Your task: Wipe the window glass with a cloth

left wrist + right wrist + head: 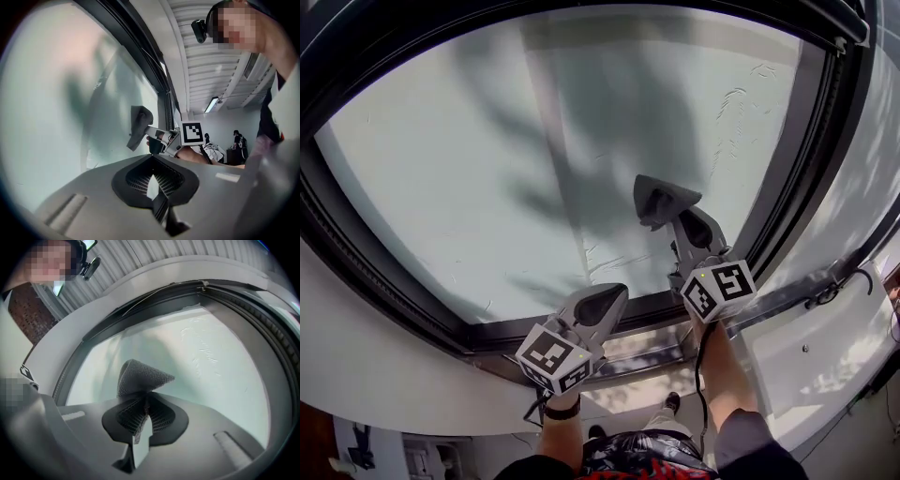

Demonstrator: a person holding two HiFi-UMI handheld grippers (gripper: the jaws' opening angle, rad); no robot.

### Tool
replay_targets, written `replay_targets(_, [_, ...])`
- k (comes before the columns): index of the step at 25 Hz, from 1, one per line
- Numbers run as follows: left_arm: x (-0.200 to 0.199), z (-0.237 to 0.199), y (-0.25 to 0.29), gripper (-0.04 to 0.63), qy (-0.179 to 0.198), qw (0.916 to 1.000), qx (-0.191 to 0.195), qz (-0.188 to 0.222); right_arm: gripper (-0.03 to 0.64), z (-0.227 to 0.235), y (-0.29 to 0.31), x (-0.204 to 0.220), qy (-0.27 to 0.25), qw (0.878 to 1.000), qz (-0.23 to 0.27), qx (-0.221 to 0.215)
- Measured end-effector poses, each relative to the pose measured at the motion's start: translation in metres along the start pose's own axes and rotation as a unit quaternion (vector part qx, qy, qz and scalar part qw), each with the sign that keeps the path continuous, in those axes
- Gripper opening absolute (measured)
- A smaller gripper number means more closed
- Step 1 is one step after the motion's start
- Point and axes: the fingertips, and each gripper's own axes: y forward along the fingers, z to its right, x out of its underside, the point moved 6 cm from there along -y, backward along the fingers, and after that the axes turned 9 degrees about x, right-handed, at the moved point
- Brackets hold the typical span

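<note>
Clamped a grey cloth (140,376) in the right gripper (140,411), jaws closed on its bunched lower end, the free part fanned out above the tips. Raised it to the window glass (534,159), low and right of the pane's middle, near the dark window frame (825,141); could not tell whether cloth and pane touched. Showed faint streaks (736,98) on the glass higher up, toward the right. Carried the left gripper (614,298) lower and to the left, by the frame's bottom edge, jaws drawn together with nothing between them, apart from the cloth. Took in a white sill (384,347) curving below the frame.
</note>
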Motion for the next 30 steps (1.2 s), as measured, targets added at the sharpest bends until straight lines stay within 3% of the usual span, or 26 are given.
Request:
replay_targets(7, [0.01, 0.007, 0.063, 0.002, -0.007, 0.9989, 0.047, -0.001, 0.015, 0.1, -0.026, 0.008, 0.029, 0.993, -0.059, 0.101])
replay_targets(11, [0.019, 0.014, 0.099, 0.002, -0.017, 0.9972, 0.072, -0.003, 0.014, 0.132, -0.043, 0.003, -0.018, 0.987, -0.118, 0.104])
replay_targets(17, [0.029, 0.02, 0.125, 0.002, -0.027, 0.9958, 0.088, 0.002, 0.015, 0.159, -0.072, -0.017, -0.063, 0.978, -0.108, 0.169])
replay_targets(23, [0.03, 0.008, 0.089, 0.002, -0.029, 0.9983, 0.05, -0.001, 0.014, 0.14, -0.056, -0.005, -0.005, 0.985, -0.088, 0.151])
replay_targets(30, [0.018, -0.009, -0.001, 0.002, -0.024, 0.9992, -0.033, 0.003, 0.014, 0.022, -0.01, 0.012, -0.026, 0.994, -0.094, 0.053])
